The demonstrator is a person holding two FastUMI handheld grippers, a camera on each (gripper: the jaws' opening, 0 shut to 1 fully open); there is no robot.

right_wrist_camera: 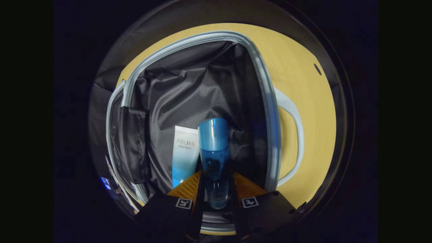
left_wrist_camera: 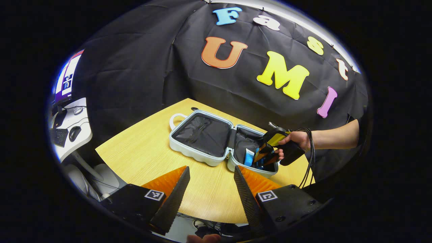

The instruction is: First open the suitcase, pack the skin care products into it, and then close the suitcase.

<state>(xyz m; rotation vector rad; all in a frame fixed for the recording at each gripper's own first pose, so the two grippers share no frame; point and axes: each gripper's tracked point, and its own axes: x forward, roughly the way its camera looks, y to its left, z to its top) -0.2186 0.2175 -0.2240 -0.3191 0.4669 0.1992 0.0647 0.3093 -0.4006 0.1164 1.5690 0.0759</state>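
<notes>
A pale grey suitcase [left_wrist_camera: 199,153] lies open on the wooden table, both black-lined halves facing up. My right gripper [left_wrist_camera: 265,157], held by a hand, reaches into the right half. In the right gripper view it [right_wrist_camera: 216,184] is shut on a blue bottle [right_wrist_camera: 213,148] that hangs over the lining [right_wrist_camera: 189,98]. A white and blue tube [right_wrist_camera: 184,157] lies in the suitcase just left of the bottle. The same tube [left_wrist_camera: 249,157] shows beside the right gripper in the left gripper view. My left gripper [left_wrist_camera: 211,189] hovers open over the table's near side, with nothing between its fingers.
The suitcase's white handle [left_wrist_camera: 175,118] points to the table's far left, and shows as a loop [right_wrist_camera: 293,135] on the wood. A small dark hole [right_wrist_camera: 317,69] marks the tabletop. A side desk with a keyboard and mouse [left_wrist_camera: 72,133] stands off to the left.
</notes>
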